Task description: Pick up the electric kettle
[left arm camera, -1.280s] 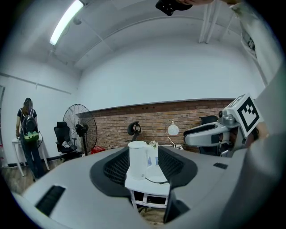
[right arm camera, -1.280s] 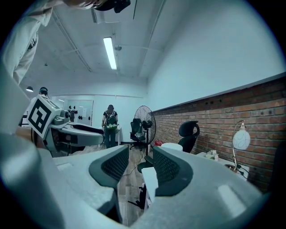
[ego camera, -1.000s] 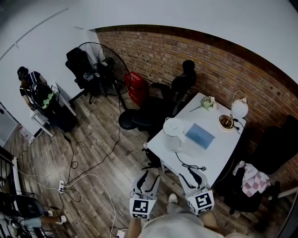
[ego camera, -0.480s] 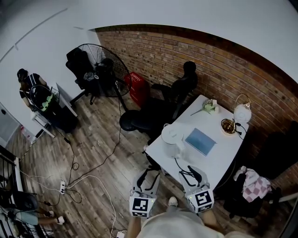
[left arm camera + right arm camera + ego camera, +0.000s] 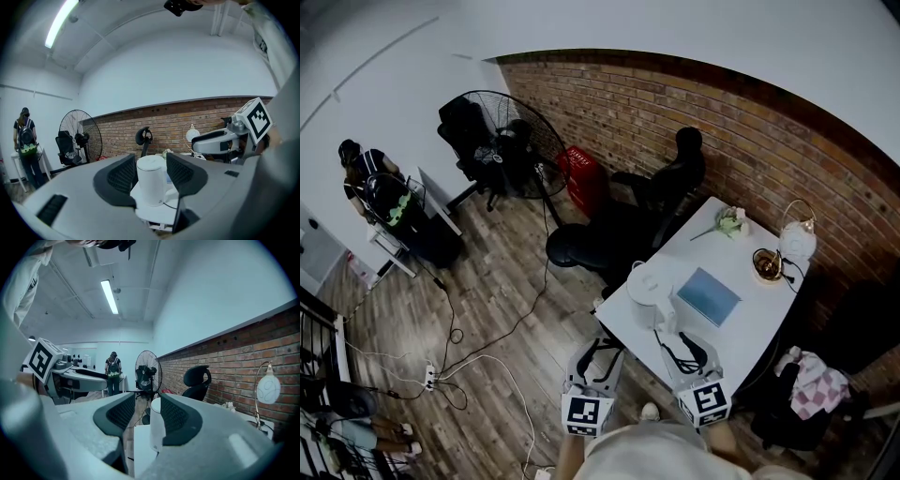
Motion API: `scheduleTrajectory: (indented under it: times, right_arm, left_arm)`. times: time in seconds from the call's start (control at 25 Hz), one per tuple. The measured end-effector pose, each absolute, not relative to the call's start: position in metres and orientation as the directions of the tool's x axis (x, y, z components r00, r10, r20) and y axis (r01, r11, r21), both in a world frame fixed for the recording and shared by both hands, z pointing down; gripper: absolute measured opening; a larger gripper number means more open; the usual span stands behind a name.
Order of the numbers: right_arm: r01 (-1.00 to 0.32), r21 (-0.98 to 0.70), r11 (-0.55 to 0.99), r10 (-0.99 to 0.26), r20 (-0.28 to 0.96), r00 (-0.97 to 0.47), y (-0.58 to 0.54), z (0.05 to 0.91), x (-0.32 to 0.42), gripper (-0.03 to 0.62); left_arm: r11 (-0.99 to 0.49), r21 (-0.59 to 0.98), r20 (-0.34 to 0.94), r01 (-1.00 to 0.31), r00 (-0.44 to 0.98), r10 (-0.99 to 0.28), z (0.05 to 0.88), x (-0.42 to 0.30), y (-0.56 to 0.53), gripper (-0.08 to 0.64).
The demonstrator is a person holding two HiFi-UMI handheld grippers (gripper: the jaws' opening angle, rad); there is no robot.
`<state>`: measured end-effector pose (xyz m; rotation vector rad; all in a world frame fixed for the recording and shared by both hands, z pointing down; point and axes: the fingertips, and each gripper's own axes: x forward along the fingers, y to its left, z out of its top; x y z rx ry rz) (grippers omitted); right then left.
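The white electric kettle (image 5: 647,291) stands upright on the near left part of the white table (image 5: 741,328). In the left gripper view the kettle (image 5: 151,185) shows straight ahead beyond the jaws, not touched. My left gripper (image 5: 598,354) hangs just short of the table's near edge, jaws a little apart with nothing between them (image 5: 151,161). My right gripper (image 5: 686,351) reaches over the table's near edge, jaws nearly together and empty (image 5: 147,401). A strip of the kettle (image 5: 155,432) shows past its right jaw.
On the table lie a blue notebook (image 5: 708,296), a black cord (image 5: 675,349), a bowl (image 5: 766,264), a globe lamp (image 5: 797,242) and a flower (image 5: 731,222). A black office chair (image 5: 675,178) stands behind it. A floor fan (image 5: 502,141) and a person (image 5: 366,178) are far left.
The table and kettle have come nearer in the head view. Both grippers have advanced toward the table, the right one now over its near edge.
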<state>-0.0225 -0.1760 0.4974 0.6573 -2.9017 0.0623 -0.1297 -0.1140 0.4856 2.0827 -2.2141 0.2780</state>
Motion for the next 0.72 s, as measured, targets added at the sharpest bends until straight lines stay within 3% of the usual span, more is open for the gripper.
scheduleTrajectory:
  times: [0.72]
  right_arm:
    - [-0.402,-0.031,0.915,-0.388,0.201,-0.899,-0.219,0.509,-0.040,0.173]
  left_arm:
    - [0.061,-0.069,0.241,-0.996,-0.076,-0.968,0.500,-0.140,-0.155,0.229]
